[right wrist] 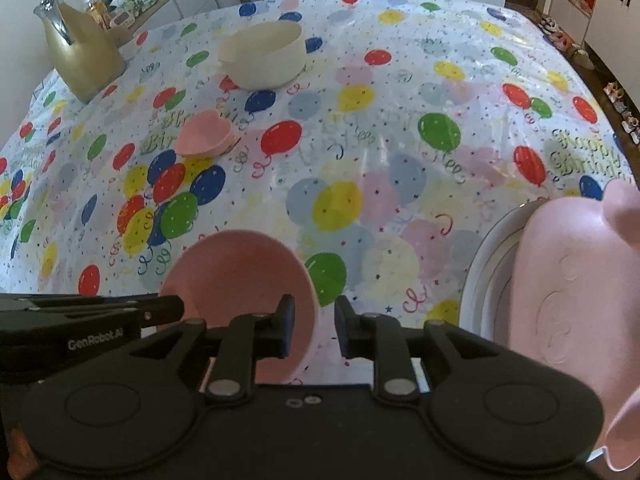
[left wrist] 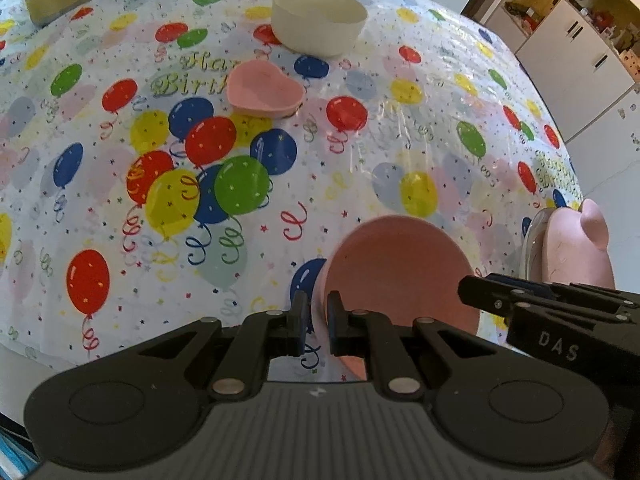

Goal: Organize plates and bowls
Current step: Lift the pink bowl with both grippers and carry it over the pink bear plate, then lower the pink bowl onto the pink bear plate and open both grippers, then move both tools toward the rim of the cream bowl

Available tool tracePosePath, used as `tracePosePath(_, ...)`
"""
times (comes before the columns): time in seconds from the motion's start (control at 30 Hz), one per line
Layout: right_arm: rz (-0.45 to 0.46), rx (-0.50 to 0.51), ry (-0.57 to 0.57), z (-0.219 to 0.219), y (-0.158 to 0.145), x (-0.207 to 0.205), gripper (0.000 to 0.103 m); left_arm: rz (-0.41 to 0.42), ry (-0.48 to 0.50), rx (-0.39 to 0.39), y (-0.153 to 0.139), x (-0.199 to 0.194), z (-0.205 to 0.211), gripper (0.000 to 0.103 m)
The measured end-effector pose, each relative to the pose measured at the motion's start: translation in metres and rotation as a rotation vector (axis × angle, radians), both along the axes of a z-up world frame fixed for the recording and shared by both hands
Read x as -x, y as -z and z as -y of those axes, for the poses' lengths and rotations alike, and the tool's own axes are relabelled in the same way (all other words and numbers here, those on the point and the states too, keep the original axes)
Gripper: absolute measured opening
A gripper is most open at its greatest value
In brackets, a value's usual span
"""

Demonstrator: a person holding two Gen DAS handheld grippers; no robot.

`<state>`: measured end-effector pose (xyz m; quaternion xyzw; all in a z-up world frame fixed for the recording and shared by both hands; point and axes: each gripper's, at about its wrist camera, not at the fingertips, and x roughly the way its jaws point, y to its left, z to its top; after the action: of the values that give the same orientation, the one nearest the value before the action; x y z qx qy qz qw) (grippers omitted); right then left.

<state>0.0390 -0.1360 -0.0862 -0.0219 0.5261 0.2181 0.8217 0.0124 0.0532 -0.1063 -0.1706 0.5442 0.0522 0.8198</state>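
Left tongs (left wrist: 318, 316) clenched on left rim of pink bowl (left wrist: 400, 272), one finger inside, one outside; bowl tilted, opening facing away, near edge of desk (left wrist: 360, 160). Right tongs (right wrist: 314, 320) parted, straddling bowl's right rim (right wrist: 240, 276), left finger over bowl interior, right finger outside over cloth; contact unclear. Far left-centre: heart-shaped pink dish (left wrist: 264, 90); beyond it cream bowl (left wrist: 318, 20). Near right: pink eared plate (right wrist: 572, 292) lying on white plate (right wrist: 486, 248). Gold vase (right wrist: 82, 56) far left.
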Motion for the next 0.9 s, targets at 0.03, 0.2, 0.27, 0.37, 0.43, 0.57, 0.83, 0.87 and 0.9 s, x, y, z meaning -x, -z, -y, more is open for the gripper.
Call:
tracePosePath(0.03,0.006,-0.001,0.002,0.001,-0.003,0.000,0.023,0.011,0.005,-0.010,-0.004,0.001,0.000,0.010)
tracePosePath(0.2,0.052,-0.011,-0.001,0.002,-0.022,-0.001,0.027,0.083,0.012,-0.031,-0.025,0.001,-0.005,0.010)
tracePosePath(0.27,0.072,-0.017,-0.009,0.001,-0.031,-0.002,0.029,0.113,0.015,-0.040,-0.034,0.000,-0.006,0.010)
tracePosePath(0.37,0.105,-0.032,-0.017,-0.002,-0.046,-0.006,0.030,0.163,0.012,-0.070,-0.048,-0.002,-0.008,0.010)
tracePosePath(0.43,0.129,-0.042,-0.028,-0.005,-0.055,-0.008,0.033,0.187,0.012,-0.075,-0.056,-0.005,-0.011,0.012)
tracePosePath(0.57,0.180,-0.062,-0.047,-0.014,-0.074,-0.014,0.040,0.224,-0.002,-0.091,-0.068,-0.010,-0.020,0.020)
tracePosePath(0.83,0.239,-0.071,-0.080,-0.032,-0.095,-0.036,0.051,0.306,-0.051,-0.136,-0.088,-0.024,-0.038,0.062)
tracePosePath(0.87,0.246,-0.071,-0.084,-0.035,-0.096,-0.039,0.054,0.310,-0.057,-0.140,-0.089,-0.029,-0.041,0.062)
tracePosePath(0.9,0.256,-0.072,-0.092,-0.037,-0.098,-0.044,0.058,0.312,-0.066,-0.138,-0.090,-0.033,-0.044,0.062)
